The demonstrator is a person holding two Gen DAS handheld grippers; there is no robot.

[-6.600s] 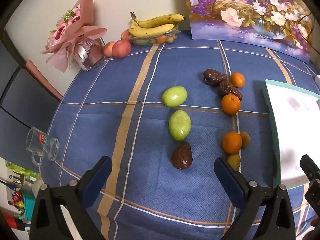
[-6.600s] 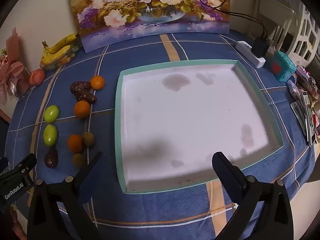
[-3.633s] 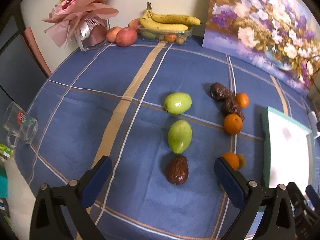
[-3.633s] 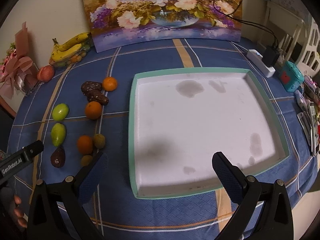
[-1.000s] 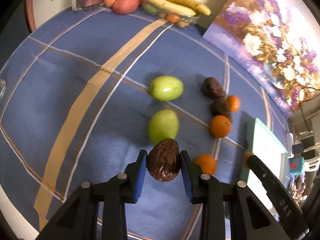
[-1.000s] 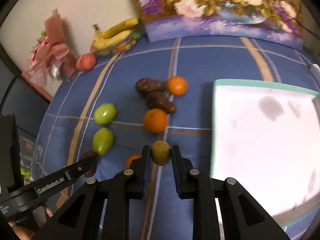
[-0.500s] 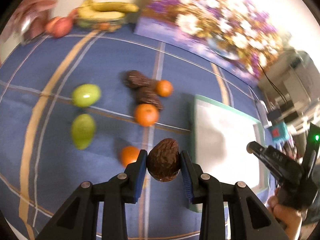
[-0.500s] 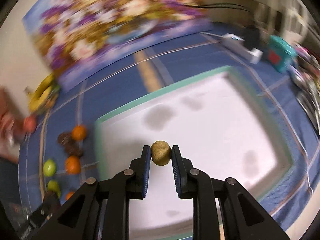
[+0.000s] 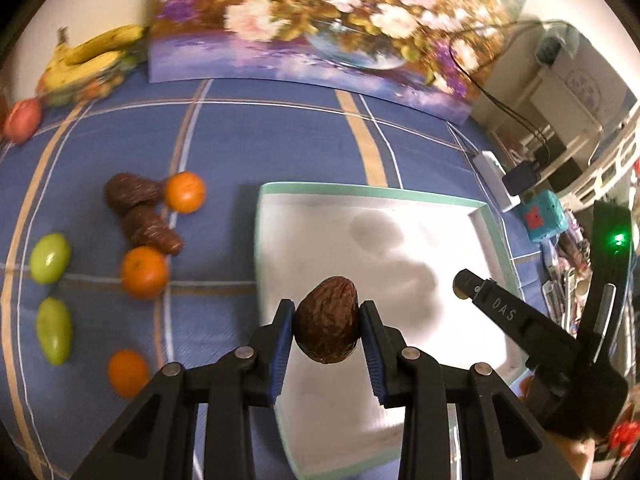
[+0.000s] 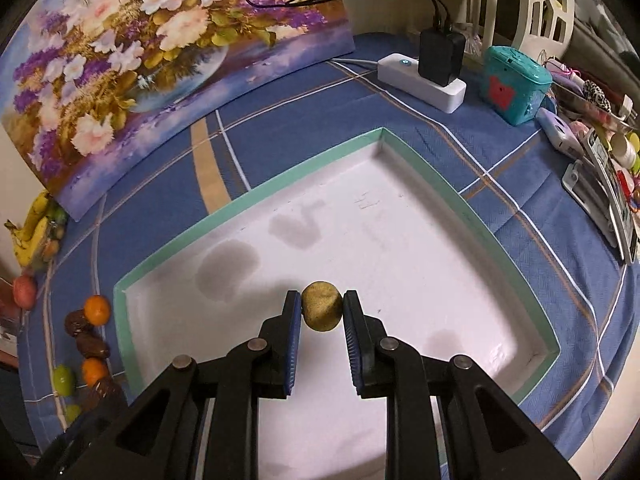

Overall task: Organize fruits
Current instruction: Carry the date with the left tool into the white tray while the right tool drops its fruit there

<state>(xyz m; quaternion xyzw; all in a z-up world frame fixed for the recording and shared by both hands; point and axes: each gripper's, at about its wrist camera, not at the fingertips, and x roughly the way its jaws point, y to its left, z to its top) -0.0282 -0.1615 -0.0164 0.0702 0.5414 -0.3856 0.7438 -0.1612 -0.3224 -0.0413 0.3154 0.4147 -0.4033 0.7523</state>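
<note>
My left gripper [image 9: 326, 330] clamps a wrinkled brown fruit [image 9: 327, 325] over the white tray [image 9: 496, 232]; my right gripper [image 10: 321, 314] pinches a small yellowish fruit [image 10: 321, 311] above its middle.

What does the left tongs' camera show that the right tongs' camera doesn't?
Only the left view: the left tongs clamping a wrinkled dark brown fruit, and the right tongs seen from outside. Only the right view: the right tongs gripping a small round yellowish-brown fruit, and no fruit in the tray. Both: the white tray with a mint-green rim and the flower painting.
</note>
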